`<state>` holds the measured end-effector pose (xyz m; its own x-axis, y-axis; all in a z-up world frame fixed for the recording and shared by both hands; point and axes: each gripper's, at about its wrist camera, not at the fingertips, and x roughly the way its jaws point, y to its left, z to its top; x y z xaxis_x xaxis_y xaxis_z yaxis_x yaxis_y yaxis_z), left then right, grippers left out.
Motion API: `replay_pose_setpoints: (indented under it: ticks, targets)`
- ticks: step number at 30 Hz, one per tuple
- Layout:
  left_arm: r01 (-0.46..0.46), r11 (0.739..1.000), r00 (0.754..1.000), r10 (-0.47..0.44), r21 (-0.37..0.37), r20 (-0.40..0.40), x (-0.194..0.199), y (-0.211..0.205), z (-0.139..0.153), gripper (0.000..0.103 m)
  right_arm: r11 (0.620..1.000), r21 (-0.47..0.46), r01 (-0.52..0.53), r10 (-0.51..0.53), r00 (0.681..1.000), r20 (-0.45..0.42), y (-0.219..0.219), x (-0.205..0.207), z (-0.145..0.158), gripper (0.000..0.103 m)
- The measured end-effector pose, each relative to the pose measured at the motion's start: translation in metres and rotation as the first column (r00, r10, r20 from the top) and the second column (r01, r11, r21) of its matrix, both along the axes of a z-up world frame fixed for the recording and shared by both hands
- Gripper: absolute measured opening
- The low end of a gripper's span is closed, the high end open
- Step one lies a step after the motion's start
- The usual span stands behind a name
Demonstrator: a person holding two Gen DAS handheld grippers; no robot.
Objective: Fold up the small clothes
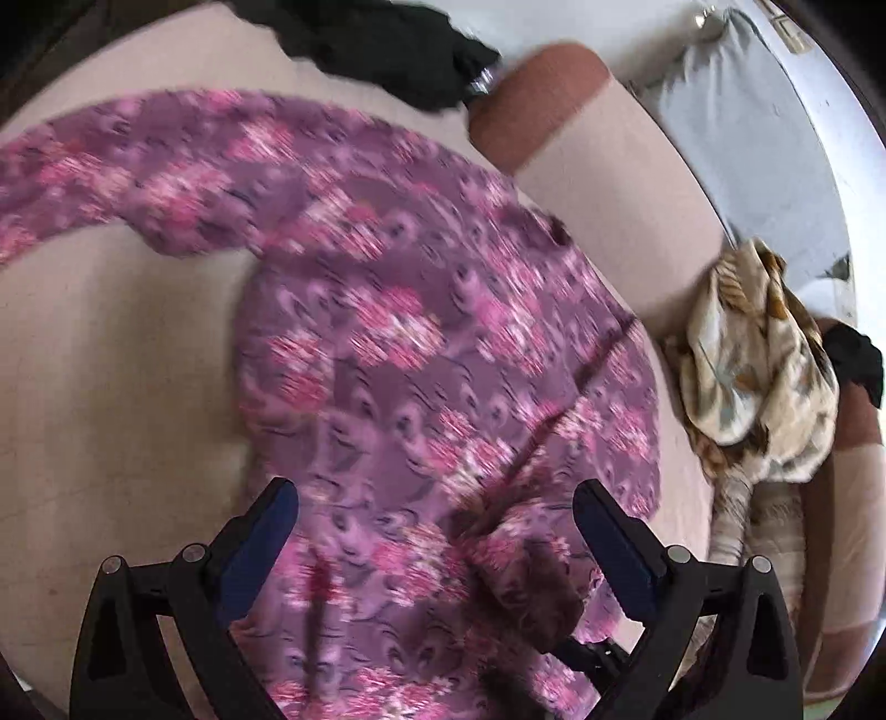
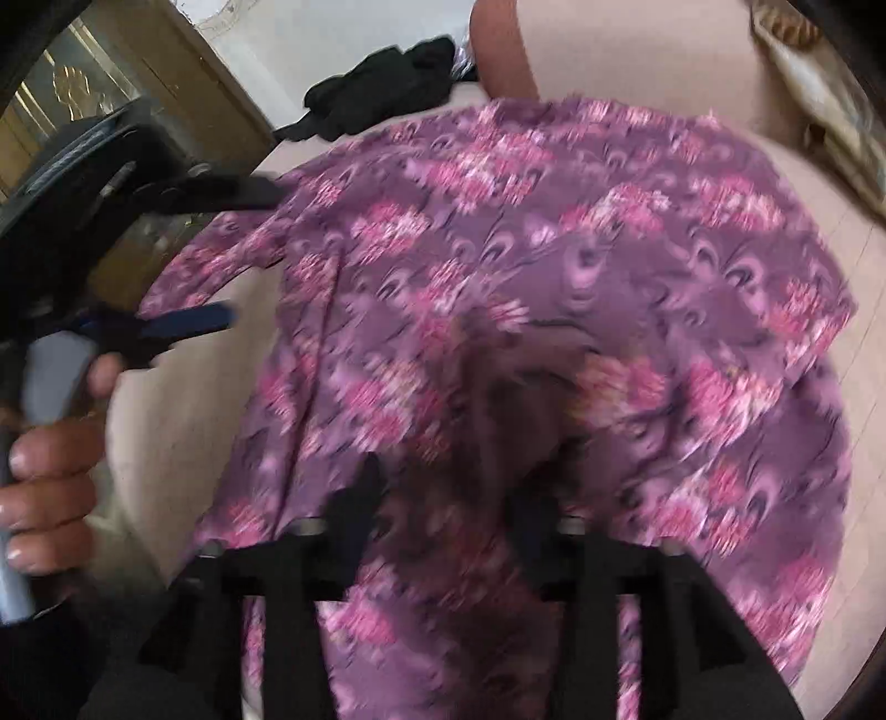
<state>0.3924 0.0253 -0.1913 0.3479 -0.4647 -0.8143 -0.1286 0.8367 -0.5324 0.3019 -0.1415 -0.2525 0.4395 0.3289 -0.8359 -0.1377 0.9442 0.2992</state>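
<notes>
Nearest in the left wrist view, the left gripper [image 1: 437, 531] stands with its jaws spread wide, the purple floral garment [image 1: 421, 343] lying between and under the fingers but not pinched by them. Close in the right wrist view, the right gripper [image 2: 448, 498] has its jaws partly apart with purple cloth bunched just ahead of them; blur hides whether the pads press on it, though nothing looks clamped. A hand [image 2: 50, 471] holds the other gripper's handle at that view's left edge.

Beyond the fingers the garment spreads over the beige padded surface [image 1: 111, 387], one long sleeve [image 1: 111, 171] trailing off to the left. It looks thin, light and limp, likely to slide and crumple rather than keep a crease, so a hold on a hem, sleeve end or shoulder seam should serve better than a pinch in the middle of the panel.

Farther off lie a cream leaf-print cloth [image 1: 758, 365] heaped at the right edge and a black garment [image 1: 387, 44] at the far side. No basket, bin or other container is visible, so nothing is held in one.
</notes>
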Motion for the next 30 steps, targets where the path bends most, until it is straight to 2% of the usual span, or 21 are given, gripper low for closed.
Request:
replay_pose_setpoints:
  ticks: [1, 2, 4, 6, 8, 9, 11, 12, 13, 15, 16, 18, 19, 20, 21, 23, 26, 27, 28, 29, 30]
  targets:
    - [0.006, 1.0, 1.0, -0.006, -0.015, -0.008, 0.0, -0.002, -0.003, 0.101, 0.999, 0.034, -0.026, 0.026, 1.0, -0.009, -0.003, -0.002, 0.007, 0.073]
    - [0.013, 1.0, 1.0, -0.013, -0.023, -0.008, 0.0, -0.006, -0.004, 0.101, 0.996, 0.05, -0.068, 0.068, 0.998, -0.012, -0.007, -0.006, 0.016, 0.076]
    - [0.044, 0.999, 0.999, -0.044, -0.005, -0.001, -0.002, -0.016, -0.006, 0.101, 0.997, 0.036, -0.07, 0.07, 0.997, 0.012, -0.024, -0.016, 0.033, 0.076]
    - [0.079, 0.997, 0.997, -0.079, 0.006, -0.001, -0.004, -0.027, -0.007, 0.101, 0.99, 0.117, -0.081, 0.079, 0.997, 0.027, -0.045, -0.022, 0.046, 0.076]
    - [0.094, 0.996, 0.996, -0.094, 0.008, 0.008, -0.005, -0.034, -0.006, 0.101, 0.99, 0.131, -0.051, 0.043, 0.997, 0.065, -0.06, -0.025, 0.058, 0.076]
    - [0.097, 0.995, 0.995, -0.097, 0.016, 0.017, -0.005, -0.037, -0.005, 0.101, 0.991, 0.129, -0.035, 0.026, 0.997, 0.071, -0.065, -0.023, 0.059, 0.076]
    - [0.103, 0.994, 0.994, -0.104, 0.044, 0.032, -0.004, -0.04, -0.003, 0.101, 0.989, 0.15, 0.014, -0.018, 1.0, 0.023, -0.071, -0.012, 0.04, 0.075]
    - [0.099, 0.993, 0.994, -0.102, 0.065, 0.039, -0.004, -0.041, -0.002, 0.101, 0.986, 0.159, 0.044, -0.042, 0.999, -0.014, -0.075, -0.007, 0.024, 0.071]
    - [0.093, 0.992, 0.994, -0.097, 0.082, 0.047, -0.004, -0.041, -0.001, 0.101, 0.984, 0.167, 0.07, -0.064, 0.997, -0.044, -0.076, 0.0, 0.011, 0.06]
    - [0.09, 0.992, 0.994, -0.095, 0.093, 0.052, -0.005, -0.038, 0.0, 0.101, 0.979, 0.17, 0.112, -0.098, 0.991, -0.088, -0.077, 0.007, -0.01, 0.046]
    - [0.09, 0.992, 0.994, -0.095, 0.086, 0.051, -0.005, -0.037, 0.001, 0.101, 0.978, 0.163, 0.127, -0.112, 0.989, -0.095, -0.076, 0.011, -0.018, 0.032]
    - [0.095, 0.993, 0.993, -0.099, 0.073, 0.061, -0.005, -0.032, 0.007, 0.101, 0.986, 0.109, 0.127, -0.119, 0.99, -0.074, -0.065, 0.012, -0.024, 0.015]
    - [0.093, 0.993, 0.993, -0.098, 0.079, 0.071, -0.005, -0.029, 0.011, 0.101, 0.989, 0.101, 0.112, -0.108, 0.993, -0.051, -0.058, 0.008, -0.02, 0.013]
    - [0.084, 0.992, 0.993, -0.091, 0.09, 0.081, -0.004, -0.025, 0.015, 0.101, 0.994, 0.081, 0.078, -0.08, 0.997, 0.015, -0.047, -0.002, -0.009, 0.012]
    - [0.07, 0.992, 0.993, -0.08, 0.105, 0.09, -0.001, -0.02, 0.019, 0.101, 0.996, 0.064, 0.056, -0.06, 0.996, 0.067, -0.035, -0.007, -0.004, 0.012]
    - [0.051, 0.989, 0.993, -0.065, 0.137, 0.099, 0.003, -0.011, 0.024, 0.101, 0.997, 0.076, 0.009, -0.017, 0.993, 0.116, -0.017, -0.021, 0.004, 0.012]
    - [0.037, 0.989, 0.997, -0.047, 0.146, 0.066, 0.007, 0.0, 0.018, 0.101, 0.996, 0.063, -0.068, 0.059, 0.99, 0.13, 0.012, -0.033, -0.002, 0.015]
    - [0.044, 0.99, 0.998, -0.05, 0.134, 0.046, 0.009, 0.001, 0.014, 0.101, 0.993, 0.063, -0.102, 0.095, 0.991, 0.097, 0.02, -0.034, -0.01, 0.021]
    - [0.049, 0.992, 0.998, -0.053, 0.119, 0.025, 0.011, 0.001, 0.009, 0.101, 0.989, 0.055, -0.135, 0.133, 0.99, 0.042, 0.026, -0.033, -0.019, 0.041]
    - [0.053, 0.993, 0.998, -0.054, 0.108, 0.009, 0.011, 0.001, 0.006, 0.101, 0.988, 0.041, -0.149, 0.148, 0.989, 0.015, 0.028, -0.032, -0.022, 0.047]
    - [0.06, 0.993, 0.998, -0.06, 0.101, 0.003, 0.011, 0.0, 0.005, 0.101, 0.988, 0.027, -0.155, 0.155, 0.988, 0.002, 0.026, -0.032, -0.02, 0.048]
